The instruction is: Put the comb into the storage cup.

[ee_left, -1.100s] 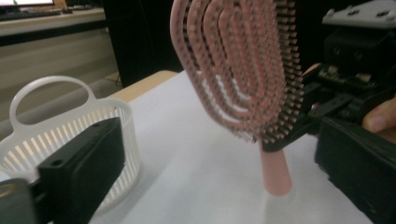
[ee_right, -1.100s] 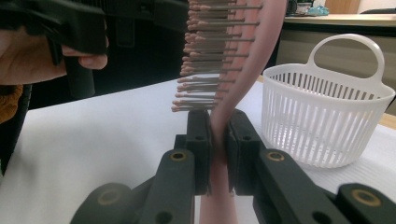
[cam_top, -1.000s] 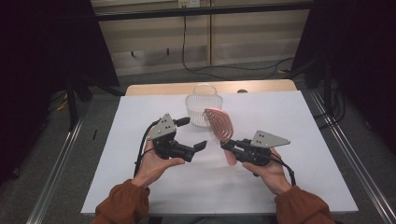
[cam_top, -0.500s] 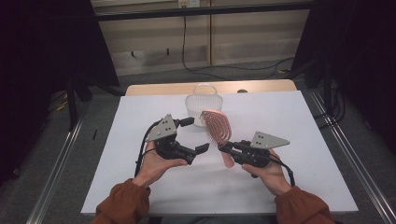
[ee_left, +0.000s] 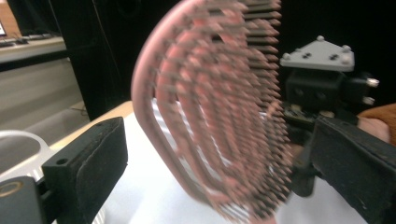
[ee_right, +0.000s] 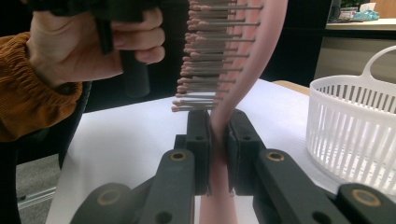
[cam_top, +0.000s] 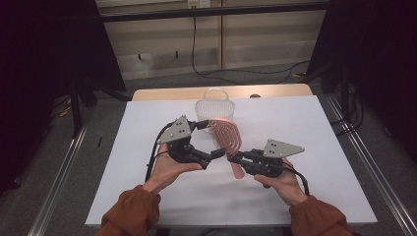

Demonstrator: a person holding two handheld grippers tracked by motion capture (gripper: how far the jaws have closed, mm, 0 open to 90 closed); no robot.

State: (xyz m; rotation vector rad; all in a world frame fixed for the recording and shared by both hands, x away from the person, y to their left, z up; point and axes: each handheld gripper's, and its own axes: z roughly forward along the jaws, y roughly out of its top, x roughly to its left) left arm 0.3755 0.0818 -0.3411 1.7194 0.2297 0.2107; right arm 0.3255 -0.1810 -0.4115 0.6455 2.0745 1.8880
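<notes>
A pink hairbrush [cam_top: 229, 140] is held up above the middle of the white table [cam_top: 147, 196], its bristled head raised toward the far side and its handle pointing back toward the person. In the right gripper view the handle [ee_right: 219, 186] is seen clamped between the two black pads of the right gripper [ee_right: 218, 144], which is closed tightly on it, while the bristles [ee_right: 205, 70] stick out to the left of that view. In the high view the right gripper [cam_top: 235, 158] is carried in the right hand [cam_top: 282, 182], with its grey three-cornered plate on top. The left gripper [cam_top: 216, 153] is held in the left hand [cam_top: 167, 169] just beside the brush, its jaws standing apart; in the left gripper view the brush head [ee_left: 219, 116] is seen between those spread jaws, and whether either pad touches it cannot be told. A white slatted basket [cam_top: 215, 105] stands on the table just behind the brush head, near the far edge; in the right gripper view the basket [ee_right: 355, 135] is seen to the right of the brush. Rust-coloured sleeves [cam_top: 130, 216] cover both forearms.
</notes>
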